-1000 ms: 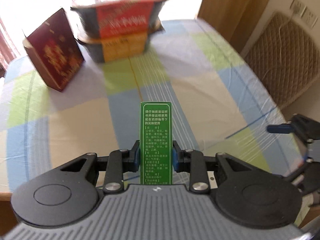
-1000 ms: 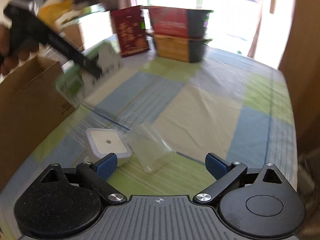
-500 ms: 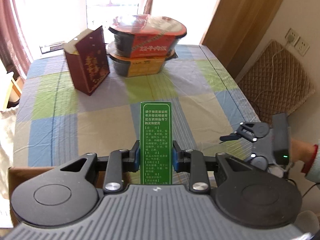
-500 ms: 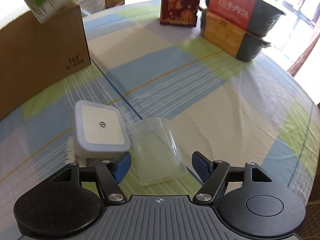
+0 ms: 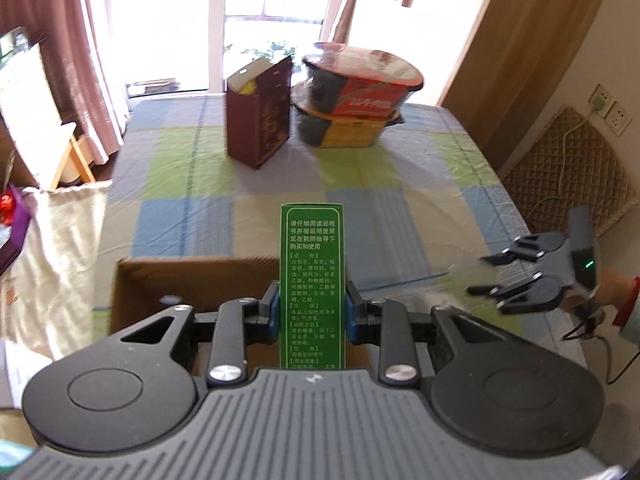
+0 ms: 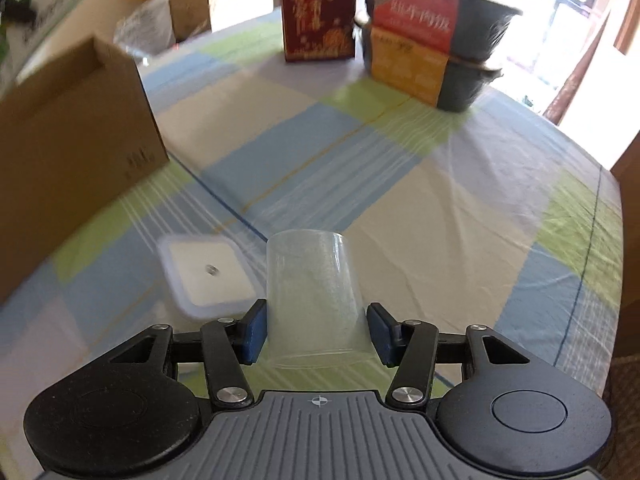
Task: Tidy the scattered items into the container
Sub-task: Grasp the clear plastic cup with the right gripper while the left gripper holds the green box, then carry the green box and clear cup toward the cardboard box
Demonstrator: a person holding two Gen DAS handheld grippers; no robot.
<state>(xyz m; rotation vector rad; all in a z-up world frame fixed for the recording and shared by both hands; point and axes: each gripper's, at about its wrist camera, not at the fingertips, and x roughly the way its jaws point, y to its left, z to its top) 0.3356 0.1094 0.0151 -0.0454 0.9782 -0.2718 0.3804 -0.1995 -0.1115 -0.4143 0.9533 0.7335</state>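
Your left hand-held gripper (image 5: 312, 314) is showing a grey ribbed housing at 6 o'clock, flanked by two round black discs. Black linkage arms with silver screws are running toward blue pads (image 5: 273, 314). A small crosshair mark is sitting at the housing's edge. Your right hand-held gripper (image 6: 316, 330) is looking the same. At 3 o'clock in the left view, a green light is glowing on it, a thin black cable is trailing, and a red cuff (image 5: 630, 300) is showing.
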